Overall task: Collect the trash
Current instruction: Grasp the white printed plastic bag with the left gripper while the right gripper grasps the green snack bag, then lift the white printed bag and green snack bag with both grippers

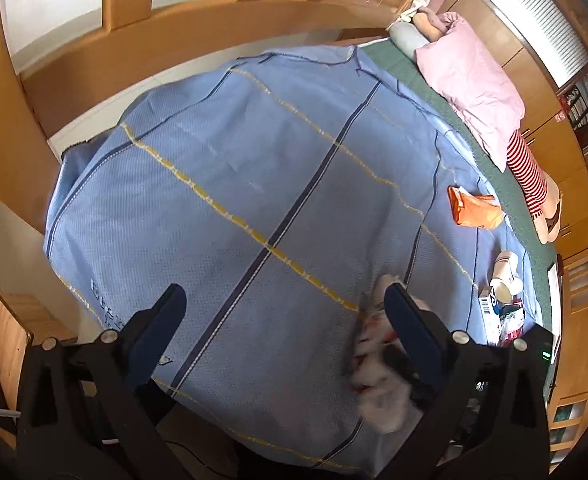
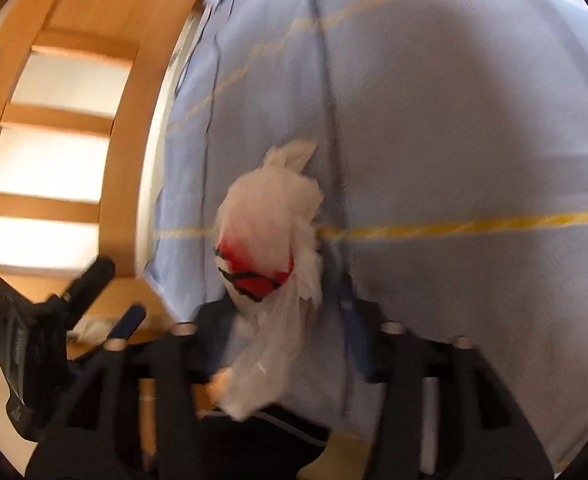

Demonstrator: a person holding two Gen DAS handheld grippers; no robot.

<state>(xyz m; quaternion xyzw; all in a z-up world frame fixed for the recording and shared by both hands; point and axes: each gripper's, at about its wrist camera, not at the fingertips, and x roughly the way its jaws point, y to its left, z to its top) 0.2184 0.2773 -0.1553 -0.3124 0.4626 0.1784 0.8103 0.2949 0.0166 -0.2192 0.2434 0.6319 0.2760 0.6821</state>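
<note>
The right gripper (image 2: 290,320) hung over the near edge of the bed with a crumpled white plastic bag (image 2: 272,248), printed red and black, between its fingers; motion blur made it impossible to tell whether the jaws were pinching the bag or standing apart around it. In the left wrist view the same bag (image 1: 377,364) appeared as a blurred white and red shape just beside that gripper's right finger. The left gripper (image 1: 284,300) was spread wide with nothing between its fingers, poised above the blue bedspread (image 1: 254,168) crossed by yellow and dark stripes. Farther along the bed, toward its right side, lay a small carton (image 1: 487,308) and a white cup (image 1: 505,272) on its side, close together, then an orange wrapper (image 1: 473,210) on its own. Beyond them a pink pillow (image 1: 469,80) rested on a green sheet (image 1: 405,68) near the headboard.
</note>
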